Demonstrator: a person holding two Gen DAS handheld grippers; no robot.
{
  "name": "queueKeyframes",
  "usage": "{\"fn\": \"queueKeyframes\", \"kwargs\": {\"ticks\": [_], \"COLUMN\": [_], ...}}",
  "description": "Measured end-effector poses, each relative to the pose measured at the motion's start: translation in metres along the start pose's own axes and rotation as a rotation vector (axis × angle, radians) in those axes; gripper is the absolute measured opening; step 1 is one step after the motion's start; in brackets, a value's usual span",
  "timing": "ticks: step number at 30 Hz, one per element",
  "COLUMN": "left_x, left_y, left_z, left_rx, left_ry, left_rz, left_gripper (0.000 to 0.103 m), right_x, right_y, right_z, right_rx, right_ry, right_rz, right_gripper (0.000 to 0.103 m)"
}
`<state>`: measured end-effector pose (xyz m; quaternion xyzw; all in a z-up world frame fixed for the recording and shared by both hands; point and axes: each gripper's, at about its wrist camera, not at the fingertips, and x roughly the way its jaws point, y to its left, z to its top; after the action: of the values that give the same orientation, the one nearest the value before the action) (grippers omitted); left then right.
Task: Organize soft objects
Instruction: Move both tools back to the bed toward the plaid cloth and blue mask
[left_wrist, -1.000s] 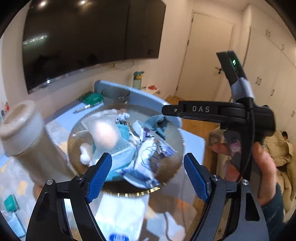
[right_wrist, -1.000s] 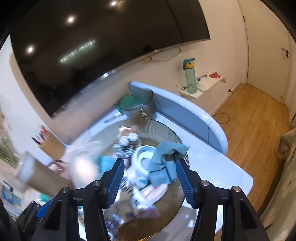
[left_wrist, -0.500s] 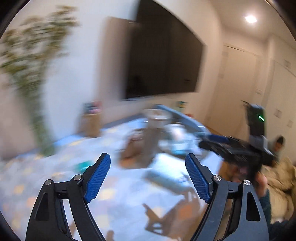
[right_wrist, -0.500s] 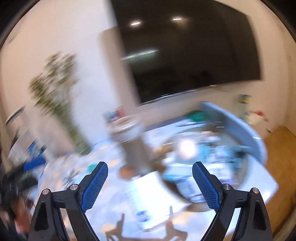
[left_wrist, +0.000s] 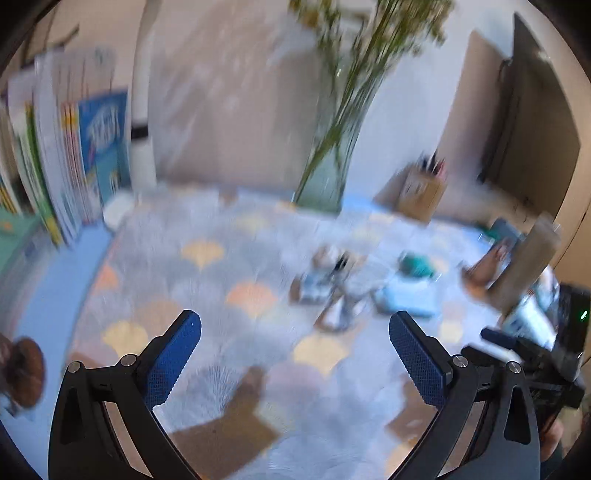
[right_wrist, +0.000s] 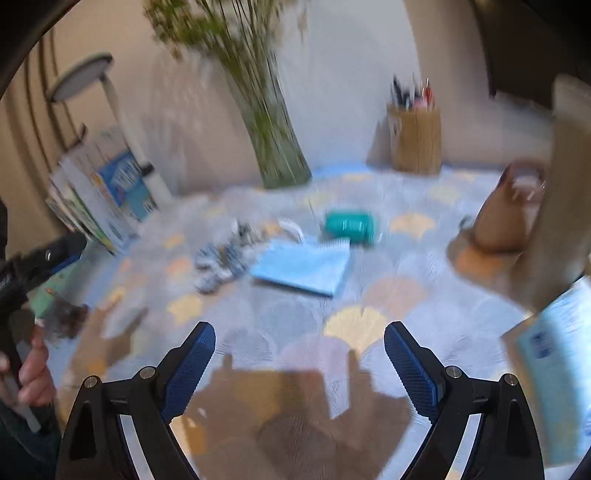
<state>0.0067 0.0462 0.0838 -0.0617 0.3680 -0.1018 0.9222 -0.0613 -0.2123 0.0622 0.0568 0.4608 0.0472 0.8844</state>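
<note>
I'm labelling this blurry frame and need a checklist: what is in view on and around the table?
Tablecloth: one, grey-blue with yellow and orange fans, covering table.
Glass vase: one, clear with green stems, back centre.
Pen holder: one, tan, back right.
Light blue folded cloth: one, centre.
Teal object: one, behind the cloth; blurred.
Patterned fabric: one, dark and white, left of the cloth.
Books: several, upright, left.
Brown pouch: one, right.
Left gripper: blue pads, open, empty.
Right gripper: blue pads, open, empty.
</note>
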Motion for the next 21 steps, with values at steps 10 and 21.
{"fn": "queueKeyframes", "kwargs": {"ticks": [10,21], "left_x": [0.036,0.046], "left_y": [-0.003,-0.023], "left_z": [-0.031,-0.037], "left_rx": [0.003,0.117], "left_ry": [0.047,0.090], "left_rz": [0.014,0.121], "left_gripper": [0.102,0.102], "right_x": [0.016,0.030], "right_y": [-0.014,-0.009], "right_z": [0.001,-0.002], "right_rx": [0.055,0.031], "right_ry": [0.048,0.131], "right_rz": [-0.045,-0.165], "right_gripper": [0.092,0.097]}}
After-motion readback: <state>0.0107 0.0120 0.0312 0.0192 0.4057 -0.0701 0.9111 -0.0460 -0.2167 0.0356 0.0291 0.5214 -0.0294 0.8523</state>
